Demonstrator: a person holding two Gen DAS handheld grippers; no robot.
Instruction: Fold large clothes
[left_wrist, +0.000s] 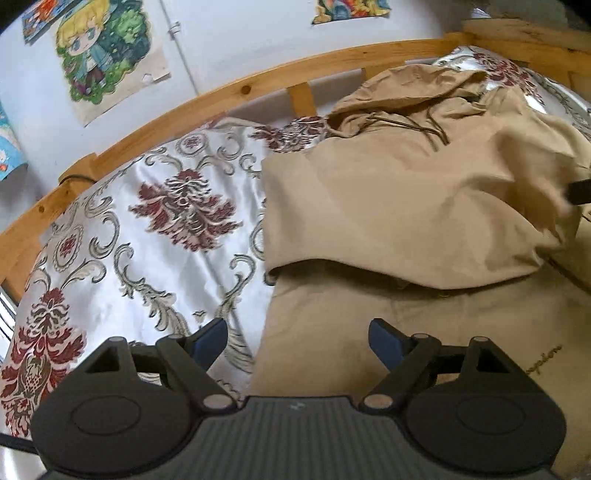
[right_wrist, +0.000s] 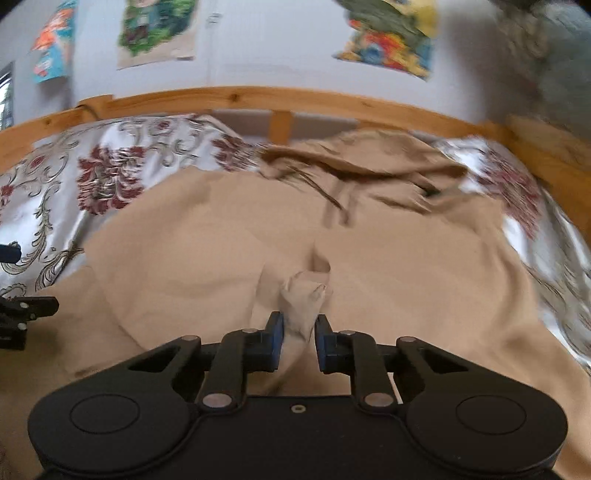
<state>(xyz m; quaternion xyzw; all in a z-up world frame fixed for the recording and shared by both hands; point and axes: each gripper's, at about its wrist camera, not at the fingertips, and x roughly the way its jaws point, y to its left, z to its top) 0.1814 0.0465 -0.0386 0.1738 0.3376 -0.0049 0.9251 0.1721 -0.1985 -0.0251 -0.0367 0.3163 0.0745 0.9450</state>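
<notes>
A large tan hoodie (left_wrist: 399, 206) lies on a bed, its hood and dark drawstrings toward the headboard, one side folded over the body. My left gripper (left_wrist: 297, 341) is open and empty, hovering over the hoodie's left edge. In the right wrist view the hoodie (right_wrist: 207, 258) fills the middle. My right gripper (right_wrist: 299, 332) is shut on a bunched fold of the tan cloth (right_wrist: 303, 299) and holds it up. The right gripper also shows at the right edge of the left wrist view (left_wrist: 580, 192). The left gripper shows at the left edge of the right wrist view (right_wrist: 22, 314).
The bedspread (left_wrist: 147, 236) is white satin with red floral patterns. A wooden bed rail (left_wrist: 229, 96) runs along the far side, against a white wall with cartoon posters (left_wrist: 99, 55). A wooden post (left_wrist: 524, 37) stands at the far right corner.
</notes>
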